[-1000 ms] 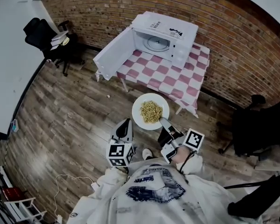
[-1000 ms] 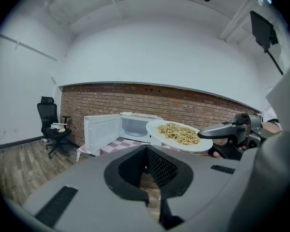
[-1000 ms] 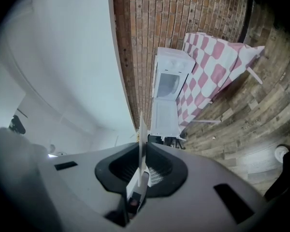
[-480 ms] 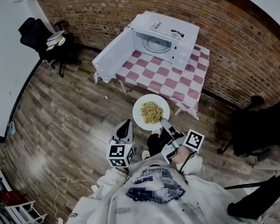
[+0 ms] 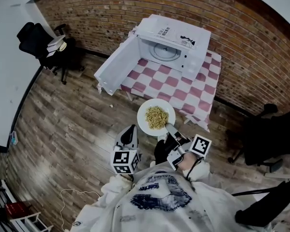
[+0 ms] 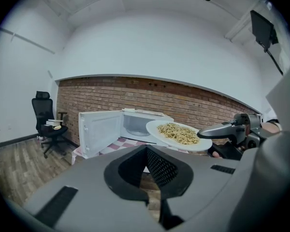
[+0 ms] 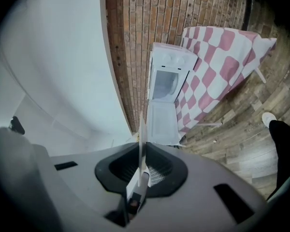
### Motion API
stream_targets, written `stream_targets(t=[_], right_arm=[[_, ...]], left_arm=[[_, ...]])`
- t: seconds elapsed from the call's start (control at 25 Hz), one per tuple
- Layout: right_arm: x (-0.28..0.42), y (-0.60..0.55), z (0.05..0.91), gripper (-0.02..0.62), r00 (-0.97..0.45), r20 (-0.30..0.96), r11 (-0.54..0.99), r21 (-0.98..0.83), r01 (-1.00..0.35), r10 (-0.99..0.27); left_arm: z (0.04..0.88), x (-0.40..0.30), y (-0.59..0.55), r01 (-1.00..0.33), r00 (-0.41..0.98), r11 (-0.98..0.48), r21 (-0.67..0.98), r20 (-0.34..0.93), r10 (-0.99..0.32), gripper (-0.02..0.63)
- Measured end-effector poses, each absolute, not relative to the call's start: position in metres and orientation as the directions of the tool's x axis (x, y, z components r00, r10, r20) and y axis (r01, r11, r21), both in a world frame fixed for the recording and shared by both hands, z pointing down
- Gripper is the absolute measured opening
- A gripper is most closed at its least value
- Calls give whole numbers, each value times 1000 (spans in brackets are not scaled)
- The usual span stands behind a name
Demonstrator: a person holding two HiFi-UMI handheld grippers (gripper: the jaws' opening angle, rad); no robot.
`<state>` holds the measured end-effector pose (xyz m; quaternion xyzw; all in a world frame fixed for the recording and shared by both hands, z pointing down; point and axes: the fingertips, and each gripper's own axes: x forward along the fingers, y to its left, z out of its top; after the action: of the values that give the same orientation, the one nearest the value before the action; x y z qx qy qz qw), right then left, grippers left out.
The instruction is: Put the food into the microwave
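even indoor light, strong fisheye bending and dark vignetted corners, soft blur close to each lens

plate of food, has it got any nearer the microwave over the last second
Yes, slightly. The plate, clamped in the right gripper, now sits closer to the checkered table and the open microwave.

You step closer: dark trouser leg (image 5: 161, 151) now swings forward under plate (image 5: 145, 122). Plate's far rim now overlaps near edge of checkered surface (image 5: 183, 88), no longer short of it. Microwave (image 5: 186, 52) drifts slightly right in your head view.
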<state>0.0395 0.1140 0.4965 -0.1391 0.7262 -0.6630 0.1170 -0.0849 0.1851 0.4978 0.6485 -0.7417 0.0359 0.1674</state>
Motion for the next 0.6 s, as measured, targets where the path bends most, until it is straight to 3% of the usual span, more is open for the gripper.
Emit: stream_targets(t=[0.6], right_arm=[[-13,-6,500,38,-917,21,52,-998,-46,-398]], left_arm=[[502,-139,60,-982,-57,112,152,327,-943,8]])
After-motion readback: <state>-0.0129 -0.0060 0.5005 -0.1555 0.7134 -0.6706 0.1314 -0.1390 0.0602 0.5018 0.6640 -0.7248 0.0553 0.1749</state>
